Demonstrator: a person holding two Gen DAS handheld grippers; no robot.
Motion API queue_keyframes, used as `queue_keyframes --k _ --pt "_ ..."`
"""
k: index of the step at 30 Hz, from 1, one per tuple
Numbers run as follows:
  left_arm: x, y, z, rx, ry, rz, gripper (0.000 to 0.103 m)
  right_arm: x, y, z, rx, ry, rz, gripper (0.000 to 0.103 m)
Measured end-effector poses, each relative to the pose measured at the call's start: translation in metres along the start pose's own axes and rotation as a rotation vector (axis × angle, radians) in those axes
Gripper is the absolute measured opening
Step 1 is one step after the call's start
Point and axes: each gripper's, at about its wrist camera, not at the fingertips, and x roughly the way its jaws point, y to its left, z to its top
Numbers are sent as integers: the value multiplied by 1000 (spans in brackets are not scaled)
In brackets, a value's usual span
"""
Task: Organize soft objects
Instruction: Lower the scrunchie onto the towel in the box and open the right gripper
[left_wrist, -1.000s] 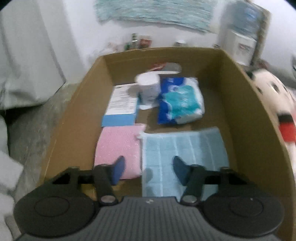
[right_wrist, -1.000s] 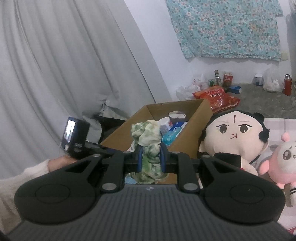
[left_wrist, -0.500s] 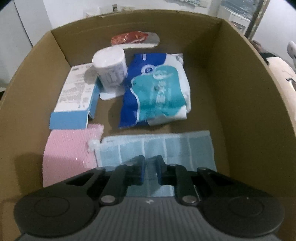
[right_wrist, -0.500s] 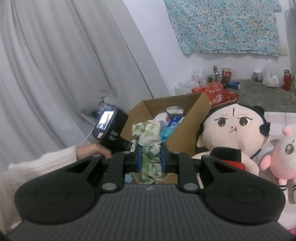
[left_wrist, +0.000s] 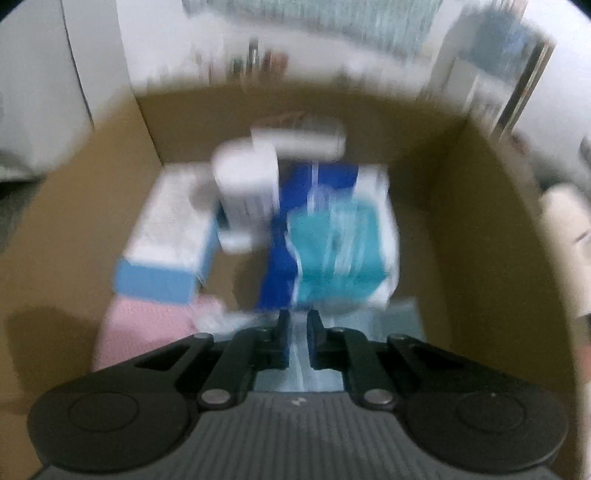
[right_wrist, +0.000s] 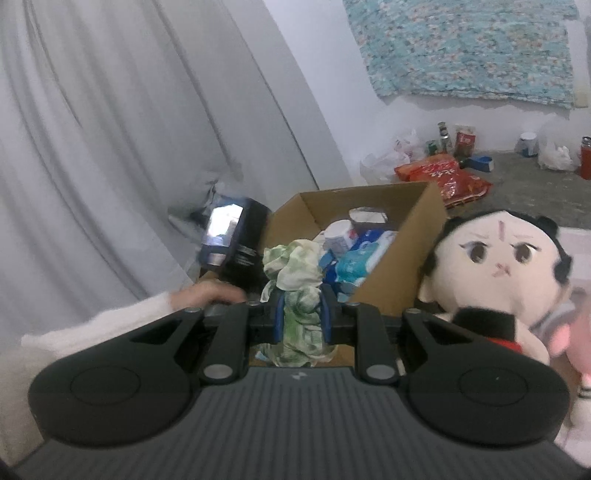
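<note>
The left wrist view is motion-blurred. My left gripper (left_wrist: 297, 325) is shut on the light blue cloth (left_wrist: 300, 354) at the near end of the cardboard box (left_wrist: 476, 236); a fold of it shows between the fingers. A pink cloth (left_wrist: 140, 328) lies to its left in the box. My right gripper (right_wrist: 302, 314) is shut on a green-and-white crumpled cloth (right_wrist: 295, 266) and holds it in the air short of the box (right_wrist: 399, 273). The left gripper's body (right_wrist: 232, 240) shows at the box's near left corner.
The box also holds a blue-and-teal tissue pack (left_wrist: 332, 240), a white roll (left_wrist: 247, 184) and a white-and-blue carton (left_wrist: 166, 236). A black-haired plush doll (right_wrist: 495, 273) sits right of the box, with a pink plush (right_wrist: 576, 332) beside it. A grey curtain (right_wrist: 129, 147) hangs at the left.
My left gripper went down into the box, shut on the light blue cloth and is now moving with it. My right gripper has stayed shut on the green cloth, nearly still.
</note>
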Motion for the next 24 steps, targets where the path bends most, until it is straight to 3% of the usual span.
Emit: queue_keyframes --k 3,6,12,19,22,24 --pt "-68 14 -4 -11 -137 20 16 19 14 13 -47 39 -5 19" --pt "-132 33 -20 -31 -210 28 20 45 31 23 -68 112 24 19" --pt "-206 67 -72 -44 -331 128 22 137 60 34 -20 349 107 20" --pt "-231 97 -102 -80 -350 113 23 245 77 7 169 604 141 20" --pt "-229 102 -108 -86 -358 107 24 271 84 -9 223 618 141 23" --pt "-227 104 -112 -87 -357 97 29 284 91 -13 190 615 100 36"
